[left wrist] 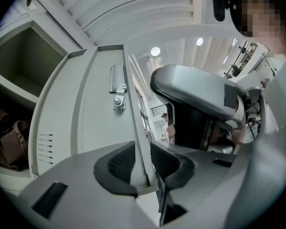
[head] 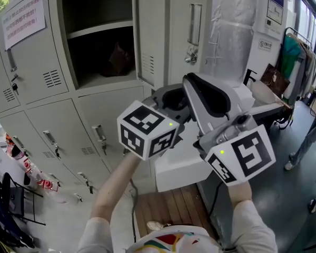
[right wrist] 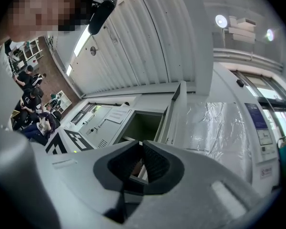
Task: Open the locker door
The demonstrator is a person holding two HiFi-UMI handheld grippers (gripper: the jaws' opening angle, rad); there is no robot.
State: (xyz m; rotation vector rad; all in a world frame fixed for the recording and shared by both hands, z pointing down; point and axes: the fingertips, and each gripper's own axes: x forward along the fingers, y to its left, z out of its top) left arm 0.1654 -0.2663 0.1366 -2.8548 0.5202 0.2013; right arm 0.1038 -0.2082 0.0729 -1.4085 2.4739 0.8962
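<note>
The pale grey sheet-metal locker door [left wrist: 93,113] stands swung wide, its inner face and the lock nut [left wrist: 118,104] turned toward the room. In the head view it sits between twelve and one o'clock. Its dark open compartment [head: 100,30] is at eleven o'clock, with a brown bag [head: 118,59] on the lower shelf. The left gripper [left wrist: 143,161] has the door's thin free edge between its black ribbed pads [left wrist: 119,163] and clamps it at a middling width. The right gripper [right wrist: 142,149] is nearly closed on nothing and hangs just beside the left one, at its three o'clock.

The opening looks all but done, so the risks lie in overdoing it or in letting go badly.

- **Swinging too far:** A tall white thing wrapped in clear plastic film [head: 231,25] stands at one o'clock, near the door's far side. Pushing the door further could knock it against that wrapping or strain the hinge at its stop.
- **Slipping off the edge:** The hold is on a narrow, smooth sheet edge. A pull that is not in line with the door's arc could make the pads slide off.
- **Drifting back:** If the left gripper opens while the door is under any tension, the door may drift back toward the compartment.
- **Grippers colliding:** The two grippers are crowded together. A careless turn of either could bump the other and jolt the hold.
</note>
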